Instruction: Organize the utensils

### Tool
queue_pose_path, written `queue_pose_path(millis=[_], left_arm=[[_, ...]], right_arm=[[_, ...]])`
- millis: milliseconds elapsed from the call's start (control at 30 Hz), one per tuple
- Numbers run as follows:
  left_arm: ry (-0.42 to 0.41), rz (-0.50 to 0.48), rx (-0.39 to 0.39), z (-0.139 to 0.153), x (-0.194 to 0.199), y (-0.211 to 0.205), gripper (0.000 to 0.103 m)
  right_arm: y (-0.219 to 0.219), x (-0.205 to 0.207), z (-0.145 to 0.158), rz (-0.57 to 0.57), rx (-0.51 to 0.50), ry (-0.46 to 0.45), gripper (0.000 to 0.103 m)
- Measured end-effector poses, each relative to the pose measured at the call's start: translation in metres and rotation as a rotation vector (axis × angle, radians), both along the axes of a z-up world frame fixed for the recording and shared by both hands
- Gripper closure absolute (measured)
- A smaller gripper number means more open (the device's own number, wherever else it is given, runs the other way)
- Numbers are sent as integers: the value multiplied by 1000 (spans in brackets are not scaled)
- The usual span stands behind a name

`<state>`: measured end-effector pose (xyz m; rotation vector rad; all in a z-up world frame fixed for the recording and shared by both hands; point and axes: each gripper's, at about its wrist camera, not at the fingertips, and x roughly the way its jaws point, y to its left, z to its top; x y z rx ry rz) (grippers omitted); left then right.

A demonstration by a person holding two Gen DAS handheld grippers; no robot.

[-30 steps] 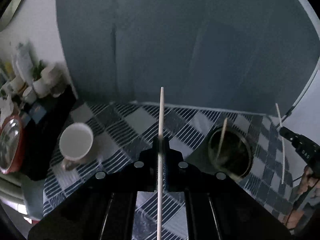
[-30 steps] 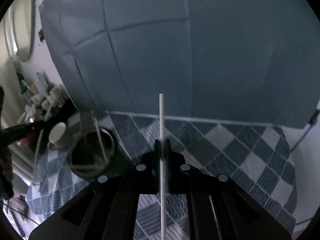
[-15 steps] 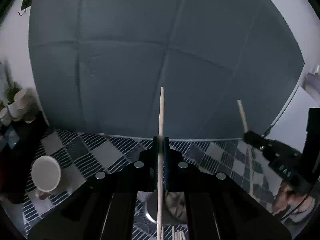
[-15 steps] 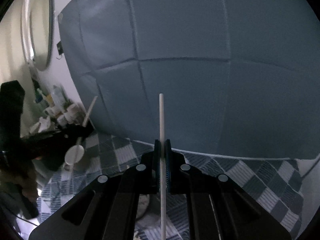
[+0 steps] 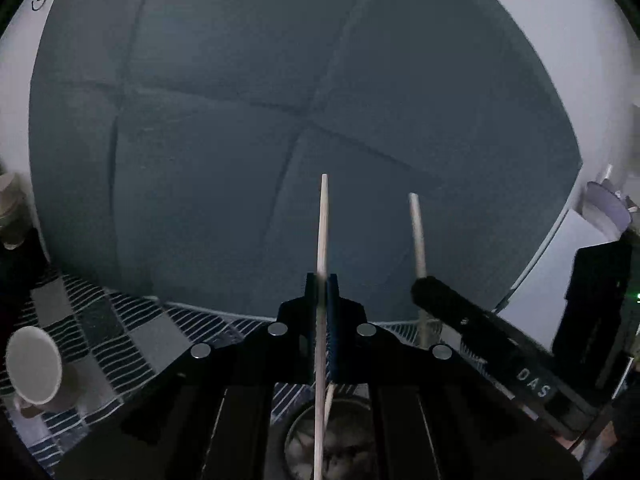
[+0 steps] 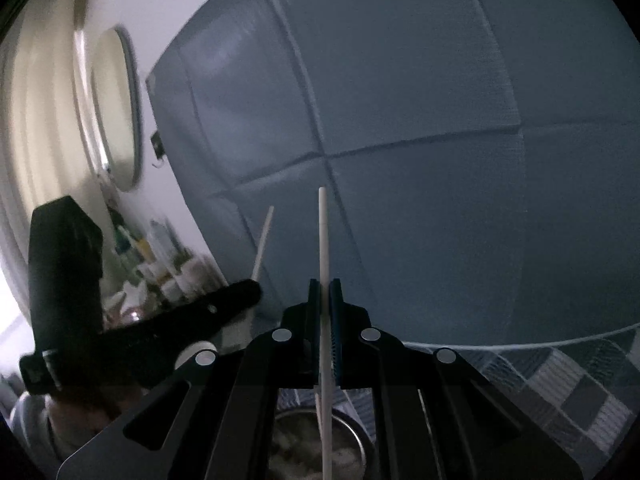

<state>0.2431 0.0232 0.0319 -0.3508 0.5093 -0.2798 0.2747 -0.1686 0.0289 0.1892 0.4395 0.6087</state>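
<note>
A dim room: a large blue-grey padded panel point(image 5: 304, 128) fills the upper and middle part of both views, with pale wall at its edges. Along the bottom runs a bench covered in a blue-and-white checked cloth point(image 5: 120, 340).

In the left wrist view, the left gripper point(image 5: 321, 280) sits at lower centre, its fingers point(image 5: 310, 292) clamped together on a thin wooden chopstick point(image 5: 323, 224) that rises straight up past the tips and runs down toward the bottom edge of the frame. Directly below it, at bottom centre, is a round metal cup point(image 5: 296, 436) with at least one more stick leaning in it; what else lies inside is too dark to make out. A white mug point(image 5: 34, 366) stands on the cloth at lower left. To the right of centre the right gripper point(image 5: 420, 284) reaches in from the lower right, holding a pale chopstick point(image 5: 416, 232) upright, beside the first but apart from it.

In the right wrist view, the right gripper point(image 6: 323, 284) is at lower centre, its fingers point(image 6: 336, 296) pinched on the pale chopstick point(image 6: 323, 240), above the metal cup point(image 6: 356, 436) at the bottom edge. The left gripper point(image 6: 250, 290) comes in from the lower left with its wooden chopstick point(image 6: 262, 240) tilted slightly to the right. An oval mirror point(image 6: 116, 108) hangs at upper left, above a blurred clutter of bottles point(image 6: 160, 268).
</note>
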Motion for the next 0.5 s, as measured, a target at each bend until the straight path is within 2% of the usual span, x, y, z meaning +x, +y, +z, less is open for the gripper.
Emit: queue_pose_path(millis=[133,300,500], left_arm=[[-48,4,-7,-11,-3,-4,98],[-86,8,-14,-27,-10,-6,98],[-69,18,-9,-50,-22,-9,98]], right_arm=[[6,4,-13,21,41,1,98],[14,4,-35,51,14,11,98],[12,-7,-56,56,-17,33,98]])
